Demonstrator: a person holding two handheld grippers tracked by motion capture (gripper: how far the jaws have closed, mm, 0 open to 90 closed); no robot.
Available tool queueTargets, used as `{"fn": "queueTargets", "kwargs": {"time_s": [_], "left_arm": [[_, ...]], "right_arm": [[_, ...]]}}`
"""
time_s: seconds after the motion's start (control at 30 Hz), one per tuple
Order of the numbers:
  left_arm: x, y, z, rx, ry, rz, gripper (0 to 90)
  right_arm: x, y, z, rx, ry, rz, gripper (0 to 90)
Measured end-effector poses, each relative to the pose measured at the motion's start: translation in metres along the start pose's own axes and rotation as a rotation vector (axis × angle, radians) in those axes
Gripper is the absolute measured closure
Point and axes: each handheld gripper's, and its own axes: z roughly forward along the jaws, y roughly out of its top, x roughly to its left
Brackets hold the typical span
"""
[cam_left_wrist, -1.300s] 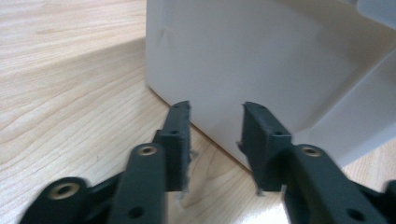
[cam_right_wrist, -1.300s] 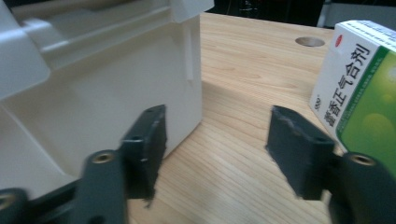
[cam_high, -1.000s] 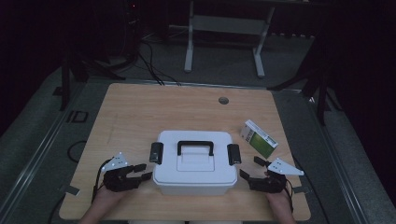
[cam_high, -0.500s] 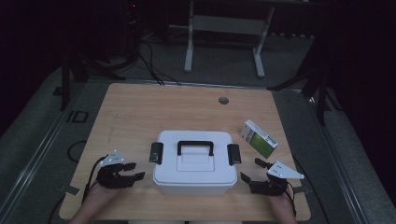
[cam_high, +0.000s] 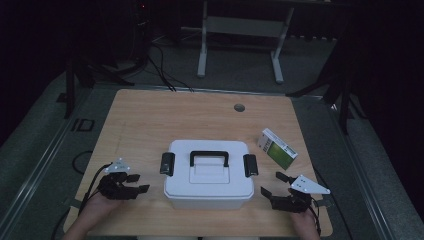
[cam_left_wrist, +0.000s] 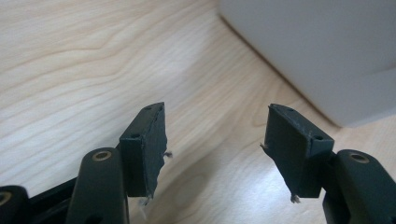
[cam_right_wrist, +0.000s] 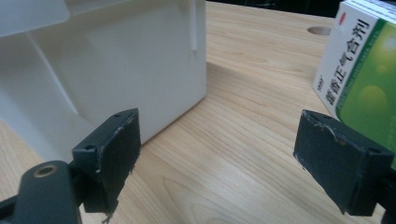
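Flanking the white plastic storage box with the black carry handle and 2 black side latches (cam_high: 207, 172), the 2 hand-held tools rest low over the pale wooden table (cam_high: 150, 120), 1 on each side of it. The left gripper (cam_high: 141, 183) has drawn back from the box since a second ago: then its tips lay close by the box's left latch, now it sits farther left with bare wood between tips and box wall. Its jaws have just been opening and stand apart with nothing between them; the left gripper view shows only table grain in the gap, the white wall off to the right. The right gripper (cam_high: 271, 184) has hardly shifted; its jaws are spread wide and empty, the box corner beside one pad (cam_right_wrist: 114, 156) and the green-and-white cardboard medicine carton (cam_high: 276, 148) beside the other.

The box stands at the near middle of the table, lid down, both latches apparently closed. The carton lies on the right side, just beyond the right gripper, apart from the box.

My reading is that the left tool has let go and reset, so the latches remain to be undone.
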Motion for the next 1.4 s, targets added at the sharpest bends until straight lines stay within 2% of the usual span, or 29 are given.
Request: {"fn": "queueTargets", "kwargs": {"time_s": [0.03,0.1,0.23,0.27,0.4,0.5,0.67,1.03,1.27,1.37,1.4], "left_arm": [[0.001,0.001,-0.001,0.010,-0.008,-0.002,38.7],[0.003,0.002,-0.002,0.026,0.005,0.002,38.4],[0.006,0.005,-0.007,0.056,-0.013,0.016,38.3],[0.006,0.006,-0.008,0.069,-0.005,0.022,38.0],[0.009,0.008,-0.011,0.111,-0.005,0.031,37.4],[0.010,0.009,-0.012,0.125,-0.002,0.039,37.5],[0.010,0.011,-0.013,0.178,0.001,0.067,37.4],[0.015,0.013,-0.017,0.265,0.005,0.077,37.4],[0.017,0.014,-0.023,0.292,-0.029,0.099,37.4],[0.017,0.015,-0.024,0.296,-0.031,0.101,37.4],[0.017,0.019,-0.030,0.298,-0.024,0.112,37.4]], "right_arm": [[0.000,0.000,0.000,0.003,-0.002,0.000,14.3],[0.001,-0.001,-0.001,0.011,-0.009,-0.012,14.3],[0.002,-0.002,0.001,0.034,-0.002,-0.024,14.3],[0.002,-0.003,0.001,0.037,0.002,-0.028,14.3],[0.001,-0.004,0.002,0.048,-0.001,-0.018,14.2],[0.000,-0.005,0.003,0.050,0.000,-0.012,14.2],[-0.001,-0.006,0.002,0.054,-0.006,0.000,14.2],[-0.001,-0.006,0.002,0.046,-0.008,0.010,14.2],[-0.001,-0.006,0.001,0.039,0.002,0.015,14.1],[-0.001,-0.005,0.001,0.042,0.001,0.015,14.1],[0.000,-0.005,0.001,0.045,0.002,0.013,14.1]]}}
